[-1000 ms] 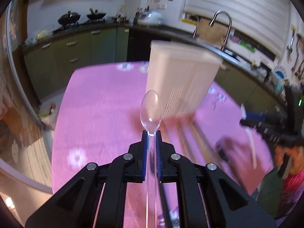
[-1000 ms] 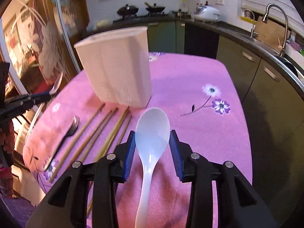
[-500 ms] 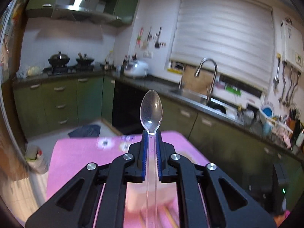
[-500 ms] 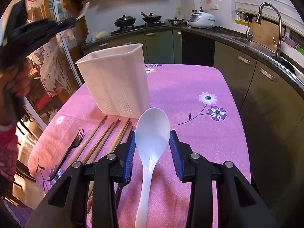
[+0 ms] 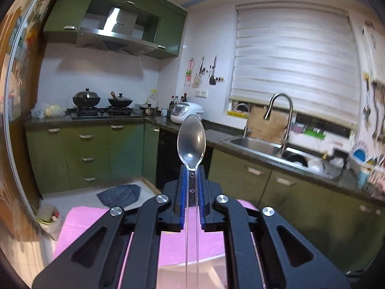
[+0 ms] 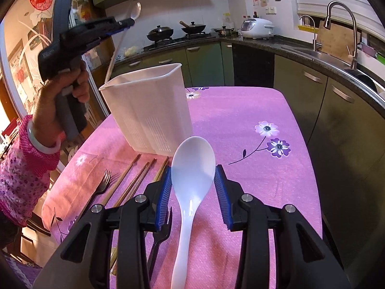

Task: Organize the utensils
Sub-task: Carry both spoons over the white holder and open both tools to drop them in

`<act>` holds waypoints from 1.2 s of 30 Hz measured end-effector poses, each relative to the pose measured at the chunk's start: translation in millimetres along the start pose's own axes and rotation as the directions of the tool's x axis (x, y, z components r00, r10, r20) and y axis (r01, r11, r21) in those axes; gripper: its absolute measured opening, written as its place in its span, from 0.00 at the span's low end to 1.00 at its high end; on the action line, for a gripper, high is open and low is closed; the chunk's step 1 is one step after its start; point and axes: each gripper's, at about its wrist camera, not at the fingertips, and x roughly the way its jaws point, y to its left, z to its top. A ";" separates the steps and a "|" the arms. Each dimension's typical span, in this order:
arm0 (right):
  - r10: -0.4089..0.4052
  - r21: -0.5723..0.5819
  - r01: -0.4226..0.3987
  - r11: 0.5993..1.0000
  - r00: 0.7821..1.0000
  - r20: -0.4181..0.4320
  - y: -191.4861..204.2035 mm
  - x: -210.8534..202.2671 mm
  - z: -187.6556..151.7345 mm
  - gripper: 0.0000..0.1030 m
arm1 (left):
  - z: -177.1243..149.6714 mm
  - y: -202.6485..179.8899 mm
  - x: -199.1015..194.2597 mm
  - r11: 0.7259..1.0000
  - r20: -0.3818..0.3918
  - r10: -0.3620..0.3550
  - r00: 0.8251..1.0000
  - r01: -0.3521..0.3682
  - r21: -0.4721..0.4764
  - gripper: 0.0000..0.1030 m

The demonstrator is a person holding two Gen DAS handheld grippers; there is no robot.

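Note:
My left gripper (image 5: 191, 175) is shut on a clear plastic spoon (image 5: 191, 142), bowl end forward. In the right wrist view the left gripper (image 6: 125, 22) is raised high above the white utensil holder (image 6: 149, 110), and the clear spoon's handle (image 6: 115, 53) hangs down toward the holder's open top. My right gripper (image 6: 193, 178) is shut on a white plastic spoon (image 6: 192, 161) and holds it above the pink table (image 6: 252, 168), just in front of the holder.
Several wooden chopsticks (image 6: 130, 180) and a dark fork (image 6: 103, 183) lie on the table left of my right gripper. Another dark fork (image 6: 161, 231) lies under it. Green cabinets, a stove and a sink (image 5: 255, 142) ring the room.
My left gripper has lifted and tilted up with the clear spoon, from table height to above the holder. My right gripper has stayed nearly still with the white spoon.

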 end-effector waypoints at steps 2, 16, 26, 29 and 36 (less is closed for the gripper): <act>0.002 0.002 -0.002 1.000 1.000 0.001 -0.1 0.2 -0.1 0.35 | -7.9 -1.8 2.3 1.000 -0.006 0.006 1.000 -0.006 0.015 0.08; 0.009 -0.027 -0.009 1.000 1.000 0.016 13.0 -5.9 8.2 0.35 | -50.1 -1.0 -3.2 0.999 -0.101 0.025 0.995 -0.021 0.034 0.08; 0.017 -0.044 -0.013 0.999 0.996 0.086 23.9 -16.2 31.0 0.35 | -71.0 4.3 -5.9 0.998 -0.217 0.047 0.975 -0.037 0.054 0.08; 0.015 -0.051 -0.008 0.999 0.990 0.144 28.9 -25.6 47.8 0.35 | -76.3 1.3 -12.4 0.995 -0.207 0.069 0.976 -0.052 0.088 0.10; -0.002 -0.044 0.014 0.999 0.962 0.272 39.1 -35.4 98.4 0.35 | -76.5 -4.0 -20.3 0.991 -0.201 0.080 0.976 -0.056 0.125 0.41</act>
